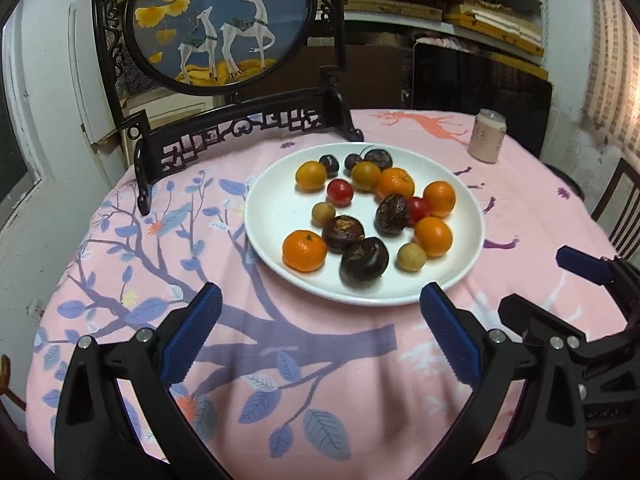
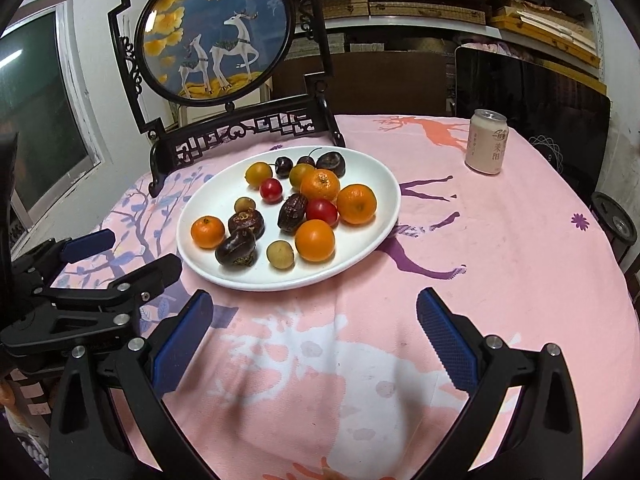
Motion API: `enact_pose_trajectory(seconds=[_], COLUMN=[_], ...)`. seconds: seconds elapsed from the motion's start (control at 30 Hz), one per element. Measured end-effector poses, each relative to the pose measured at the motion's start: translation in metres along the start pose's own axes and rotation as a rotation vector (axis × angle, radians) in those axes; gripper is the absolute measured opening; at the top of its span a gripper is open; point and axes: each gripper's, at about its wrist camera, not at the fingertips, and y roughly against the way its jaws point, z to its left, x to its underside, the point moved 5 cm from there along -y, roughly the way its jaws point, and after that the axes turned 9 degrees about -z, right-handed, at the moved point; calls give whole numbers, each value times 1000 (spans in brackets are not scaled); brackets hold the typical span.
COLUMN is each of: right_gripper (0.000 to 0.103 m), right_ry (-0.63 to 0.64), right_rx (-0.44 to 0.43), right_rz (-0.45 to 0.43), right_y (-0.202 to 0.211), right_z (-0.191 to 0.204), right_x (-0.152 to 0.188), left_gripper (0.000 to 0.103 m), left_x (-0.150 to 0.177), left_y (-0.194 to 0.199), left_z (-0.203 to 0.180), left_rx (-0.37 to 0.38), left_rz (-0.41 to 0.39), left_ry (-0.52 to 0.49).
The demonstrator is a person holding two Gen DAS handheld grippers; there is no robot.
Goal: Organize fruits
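Note:
A white plate point(image 1: 276, 208) point(image 2: 372, 184) sits on the pink tablecloth and holds mixed fruit: several oranges point(image 1: 304, 251) point(image 2: 315, 240), dark brown water chestnuts point(image 1: 364, 262) point(image 2: 237, 249), red cherry tomatoes point(image 1: 339, 191) point(image 2: 321, 211), small tan longans point(image 1: 411, 256) point(image 2: 280, 254) and dark cherries point(image 1: 329, 165) point(image 2: 283, 167). My left gripper point(image 1: 320, 312) is open and empty just in front of the plate. My right gripper point(image 2: 314, 320) is open and empty, near the plate's front right edge. Each gripper shows in the other's view, the right point(image 1: 576, 292) and the left point(image 2: 116, 256).
A pink drink can point(image 1: 488, 135) point(image 2: 486, 141) stands at the back right of the round table. A black carved frame with a deer picture point(image 1: 224, 20) point(image 2: 218, 36) stands behind the plate. A chair back point(image 1: 620, 208) is at the right edge. Shelves fill the background.

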Motion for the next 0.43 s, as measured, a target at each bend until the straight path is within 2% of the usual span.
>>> enact_pose_trajectory(seconds=[0.13,0.33,0.43], right_gripper=[102,102,102], right_ry=[0,-18,-22], right_rx=[10,12,11], right_rz=[-1,10,15], right_y=[1,-1,-1], right_z=[-2,-6,-7], right_x=[-1,0,0], left_gripper=[101,101,101], left_x=[-1,2,2], left_y=[2,-9,-10], left_z=[-3,6,10], left_rx=[-16,-29,-46], left_rz=[-16,44,45], left_ry=[-15,31,44])
